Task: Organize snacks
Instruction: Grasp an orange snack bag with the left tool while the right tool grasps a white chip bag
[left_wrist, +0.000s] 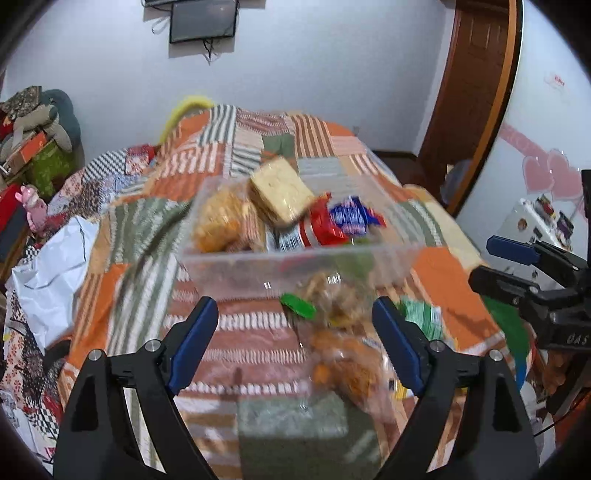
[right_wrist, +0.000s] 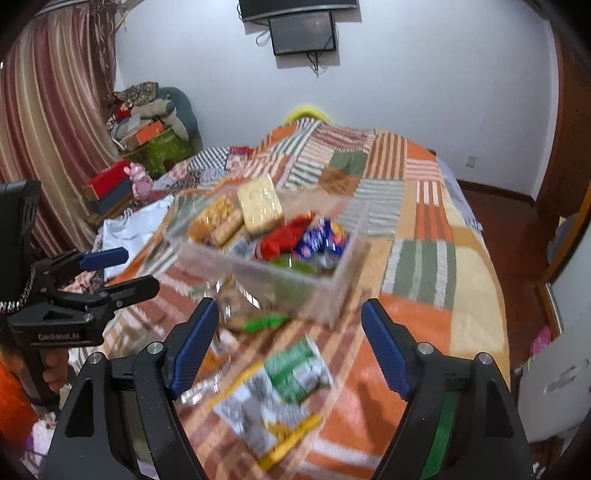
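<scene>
Lying ahead of both pairs of fingers on the patchwork bed (right_wrist: 424, 229), a clear plastic box (right_wrist: 325, 291) holds wrapped snacks: a pale biscuit block (right_wrist: 260, 206), orange packs, red and blue wrappers (all blurred). Loose packets lie nearer: a green-and-white one (right_wrist: 299, 373) between the right gripper's (right_wrist: 291, 347) spread fingers, an orange bag (left_wrist: 351, 365) between the left gripper's (left_wrist: 295, 347), also spread. Neither holds anything.
</scene>
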